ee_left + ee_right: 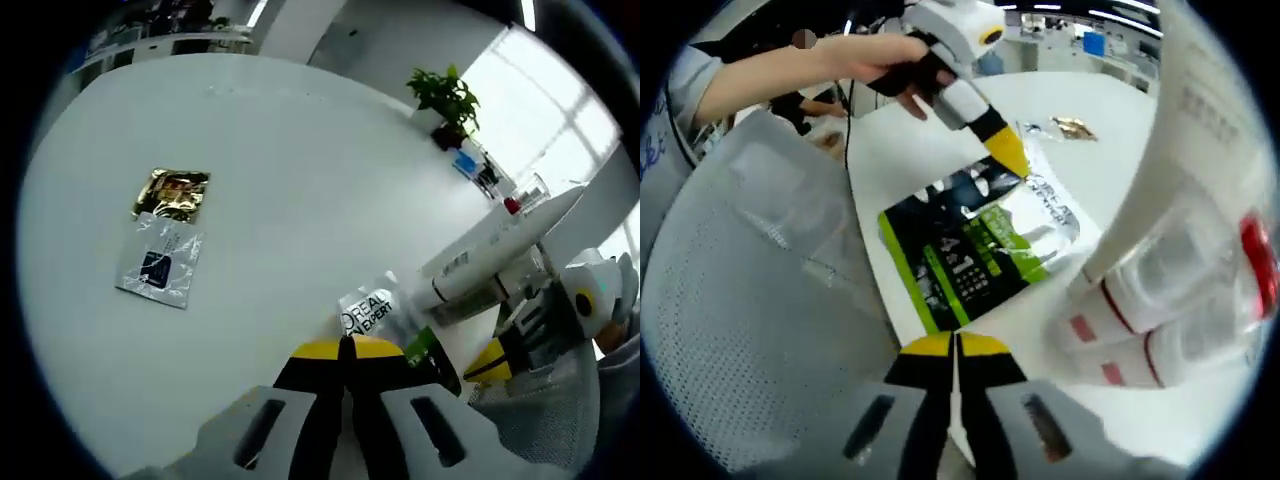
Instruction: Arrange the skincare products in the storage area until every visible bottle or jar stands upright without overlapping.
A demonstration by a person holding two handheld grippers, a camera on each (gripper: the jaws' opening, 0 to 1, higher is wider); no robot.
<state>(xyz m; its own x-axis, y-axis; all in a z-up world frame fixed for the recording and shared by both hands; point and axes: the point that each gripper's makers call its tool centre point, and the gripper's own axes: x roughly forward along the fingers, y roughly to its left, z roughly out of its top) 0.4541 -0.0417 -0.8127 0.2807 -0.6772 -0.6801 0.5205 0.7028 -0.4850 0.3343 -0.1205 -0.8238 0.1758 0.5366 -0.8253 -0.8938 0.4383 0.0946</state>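
A green, black and clear L'Oreal pack (pixel 980 240) lies flat near the table edge; its clear end (pixel 372 312) shows just past my left gripper (pixel 345 348). That gripper's yellow tips are shut and rest at the pack's edge; a pinch cannot be made out. A person's hand holds the left gripper (pixel 1005 152) over the pack. A long white tube (pixel 500 245) lies tilted across white, red-trimmed bottles (pixel 1170 310). The same tube (pixel 1200 150) looms at the right. My right gripper (pixel 955 345) is shut with nothing between its tips, in front of the pack.
A gold sachet (pixel 172 192) and a silver sachet (pixel 160 262) lie flat on the white table (pixel 300 170). A potted plant (pixel 445 100) stands at the far edge. A grey mesh chair (pixel 760 260) sits close against the near table edge.
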